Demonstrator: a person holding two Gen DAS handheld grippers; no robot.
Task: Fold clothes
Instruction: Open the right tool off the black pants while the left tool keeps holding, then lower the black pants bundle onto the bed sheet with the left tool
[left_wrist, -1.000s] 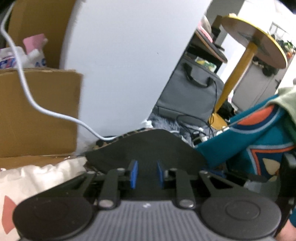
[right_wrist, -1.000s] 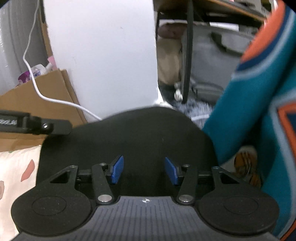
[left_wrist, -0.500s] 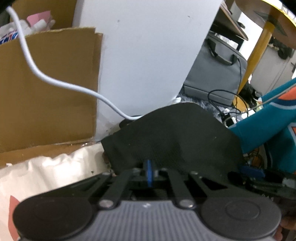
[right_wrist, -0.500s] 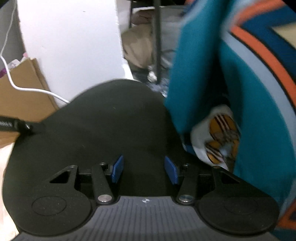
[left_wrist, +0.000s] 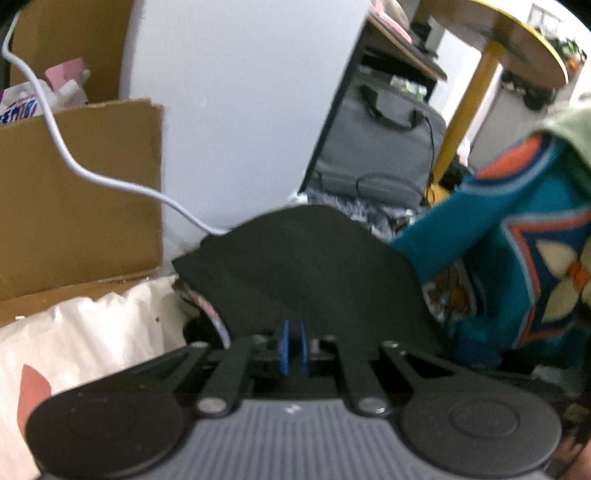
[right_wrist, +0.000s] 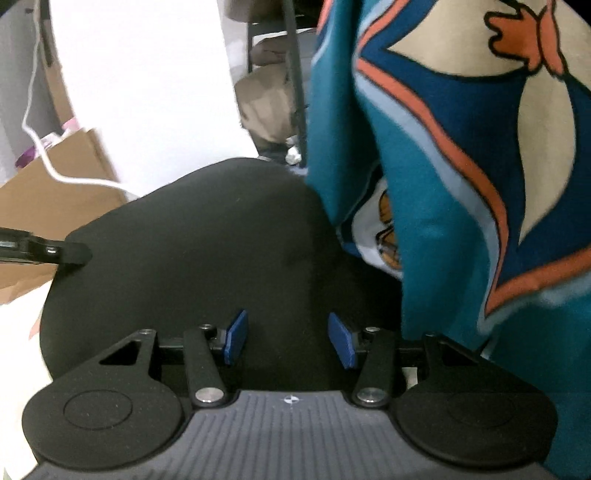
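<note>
Two tools low over black garment (right_wrist: 207, 236)

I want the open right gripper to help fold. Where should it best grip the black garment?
Probably the near hem of the black fabric garment, directly ahead of the right gripper; the cloth already lies between its open blue pads. The left gripper appears shut on it.

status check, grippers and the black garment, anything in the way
Left gripper shut on black garment. Right gripper open over it, gripping nothing. Teal patterned fabric hangs at its right edge; white cable behind.
</note>
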